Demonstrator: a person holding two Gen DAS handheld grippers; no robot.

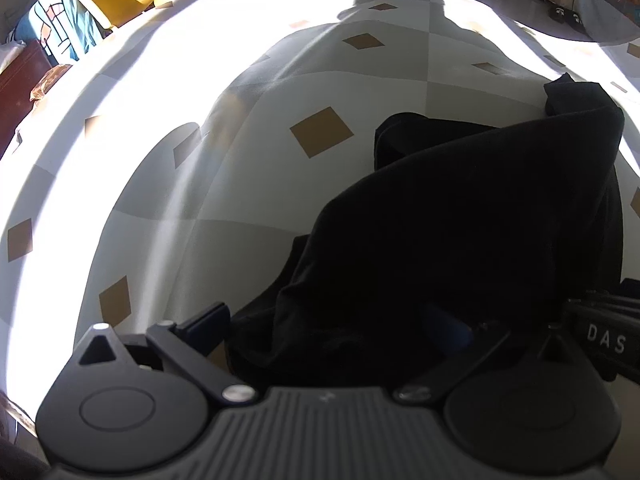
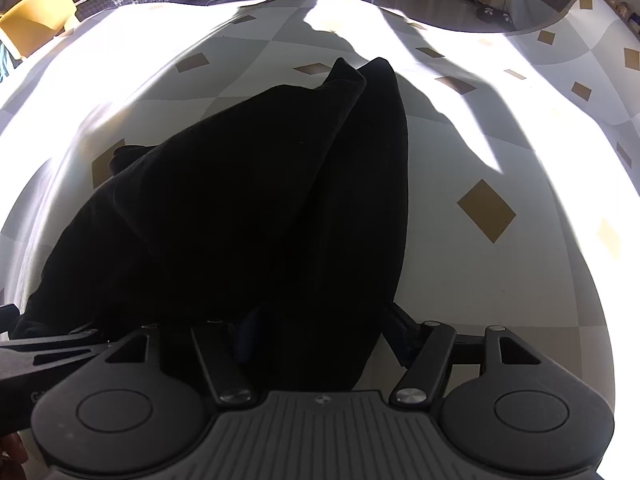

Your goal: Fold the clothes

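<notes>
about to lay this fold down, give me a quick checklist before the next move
1. Black garment draped over both claws: ok.
2. Left claw pinching cloth: cannot tell, fabric hides the pads.
3. Right claw pinching cloth: cannot tell, same reason.
4. Far end of garment resting on the tablecloth: ok.
5. Bare cloth around the garment for the fold: ok.
6. Fold lying flat: not ok, bunched.

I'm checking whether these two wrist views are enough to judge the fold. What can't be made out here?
- Left wrist view: the left gripper has its right finger buried under the black garment; grip unclear.
- Right wrist view: the garment covers the right gripper between its fingers; contact unclear.
- Both views: garment type and fold lines are lost in the black.
- Tablecloth pattern is washed out by sun glare.
</notes>
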